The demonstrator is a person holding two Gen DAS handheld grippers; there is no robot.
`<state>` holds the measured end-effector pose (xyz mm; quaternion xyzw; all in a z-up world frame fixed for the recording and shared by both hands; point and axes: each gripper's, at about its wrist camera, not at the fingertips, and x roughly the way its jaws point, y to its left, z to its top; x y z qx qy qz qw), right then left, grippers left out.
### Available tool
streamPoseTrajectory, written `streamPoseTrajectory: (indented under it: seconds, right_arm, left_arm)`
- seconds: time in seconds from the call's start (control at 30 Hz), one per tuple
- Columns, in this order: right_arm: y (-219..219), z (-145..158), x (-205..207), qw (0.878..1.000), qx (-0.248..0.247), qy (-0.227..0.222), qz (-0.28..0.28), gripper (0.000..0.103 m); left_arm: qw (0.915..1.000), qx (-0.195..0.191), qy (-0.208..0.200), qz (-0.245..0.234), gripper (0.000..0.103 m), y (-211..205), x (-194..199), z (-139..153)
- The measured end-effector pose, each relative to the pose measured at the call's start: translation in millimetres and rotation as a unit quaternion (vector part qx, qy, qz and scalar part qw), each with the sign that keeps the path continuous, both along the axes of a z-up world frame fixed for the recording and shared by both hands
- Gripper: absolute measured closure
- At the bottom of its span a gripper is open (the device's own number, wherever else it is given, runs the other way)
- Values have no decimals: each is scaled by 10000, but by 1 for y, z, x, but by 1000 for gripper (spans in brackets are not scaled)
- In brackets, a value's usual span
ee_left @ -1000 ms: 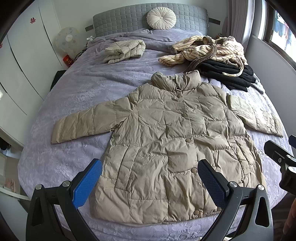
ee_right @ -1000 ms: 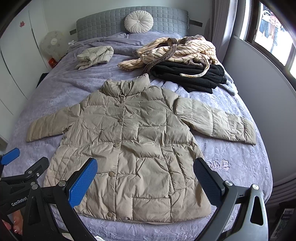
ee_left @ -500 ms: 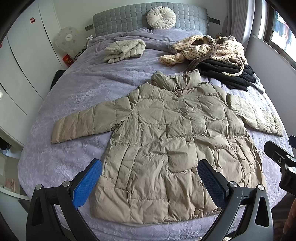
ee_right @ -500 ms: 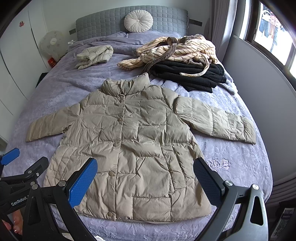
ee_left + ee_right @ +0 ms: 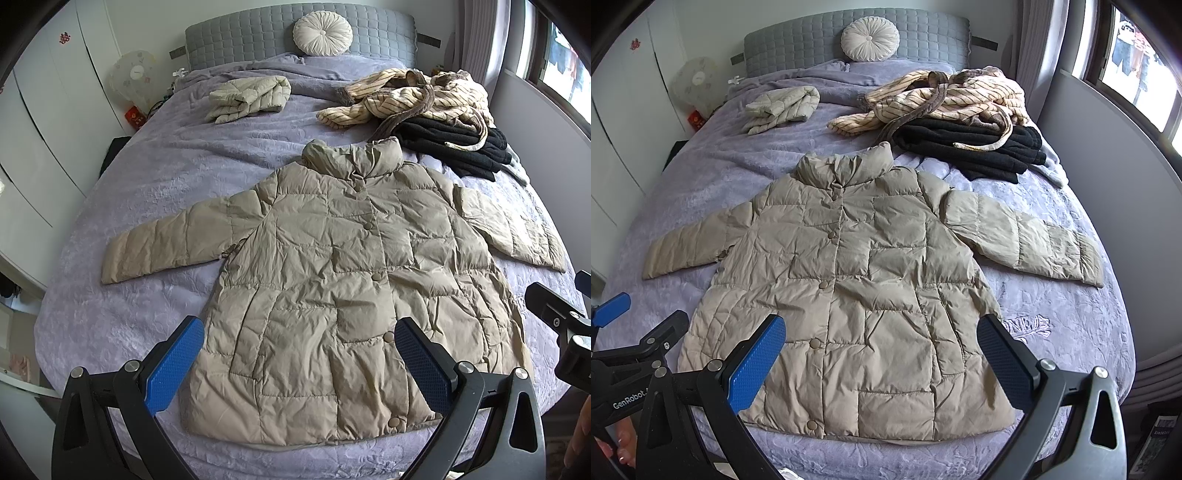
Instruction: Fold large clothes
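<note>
A beige puffer jacket lies flat and face up on the purple bed, buttoned, collar toward the headboard, both sleeves spread out. It also shows in the right wrist view. My left gripper is open and empty, held above the jacket's hem. My right gripper is open and empty, also above the hem. The left gripper shows at the left edge of the right wrist view; part of the right one shows at the right edge of the left wrist view.
A folded pale puffer lies near the headboard. A striped robe sits on black clothes at the back right. A round cushion leans on the headboard. Wardrobe doors stand left, a wall and window right.
</note>
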<state>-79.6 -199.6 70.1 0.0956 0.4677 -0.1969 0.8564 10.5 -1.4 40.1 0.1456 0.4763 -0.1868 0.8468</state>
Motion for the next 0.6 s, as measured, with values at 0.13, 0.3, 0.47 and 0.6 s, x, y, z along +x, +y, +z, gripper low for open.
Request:
streamPoseTrajectory:
  seconds: [0.13, 0.3, 0.47, 0.6]
  right_arm:
    - [2, 0, 0, 10000, 2, 4, 5, 0]
    - [2, 0, 1, 10000, 0, 4, -4, 0]
    - [2, -1, 2, 10000, 7, 18, -4, 0]
    - [3, -2, 3, 10000, 24, 31, 0, 0]
  left_arm:
    - [10000, -1, -1, 1, 0, 0, 0, 0]
    - [10000, 0, 1, -3, 0, 1, 0, 1]
    - [10000, -2, 13, 0, 0, 1, 1, 1]
    - [10000, -6, 16, -1, 0, 0, 1, 1]
